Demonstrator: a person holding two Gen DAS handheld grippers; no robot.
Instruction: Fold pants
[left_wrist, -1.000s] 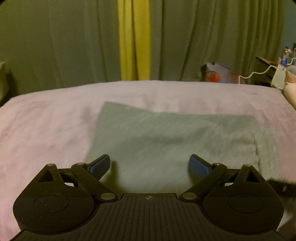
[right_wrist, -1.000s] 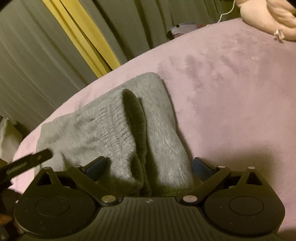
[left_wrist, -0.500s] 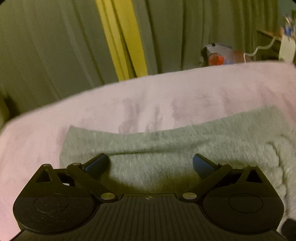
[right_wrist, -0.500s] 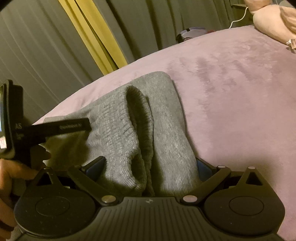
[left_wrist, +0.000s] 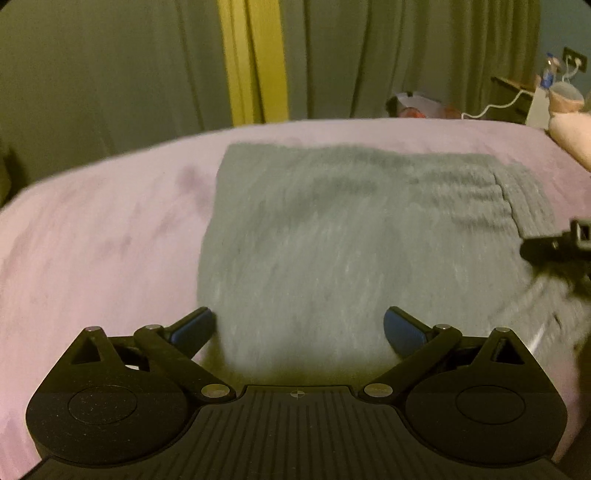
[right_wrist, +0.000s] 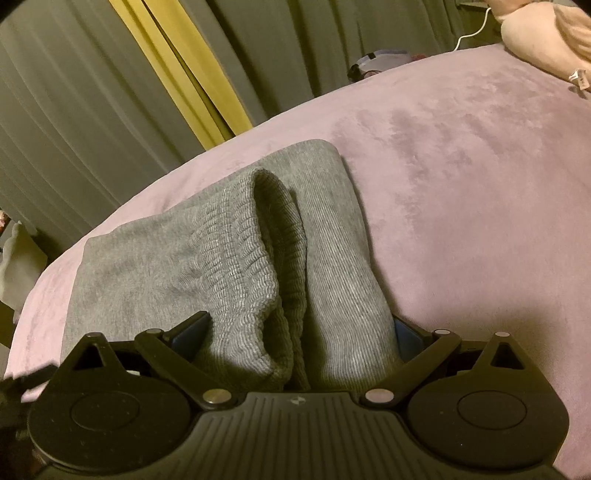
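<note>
Grey folded pants lie flat on a pink blanket. My left gripper is open wide at their near edge. Its left fingertip stands just beside the fold's left edge and the cloth lies between the pads untouched. In the right wrist view the pants show their ribbed waistband bunched up between the fingers of my right gripper. Its jaws are spread wide and the right pad is partly hidden behind the cloth. A part of the right gripper shows at the left view's right edge.
Grey-green curtains with a yellow strip hang behind the bed. A pink plush thing lies at the blanket's far right corner. A white cable, a side table and a box stand beyond the bed's far edge.
The left gripper swung over the pants' left end and back toward their middle, dropping slightly. It showed in the right view half a second ago and has slid to that view's bottom-left edge. The right gripper stayed put.
</note>
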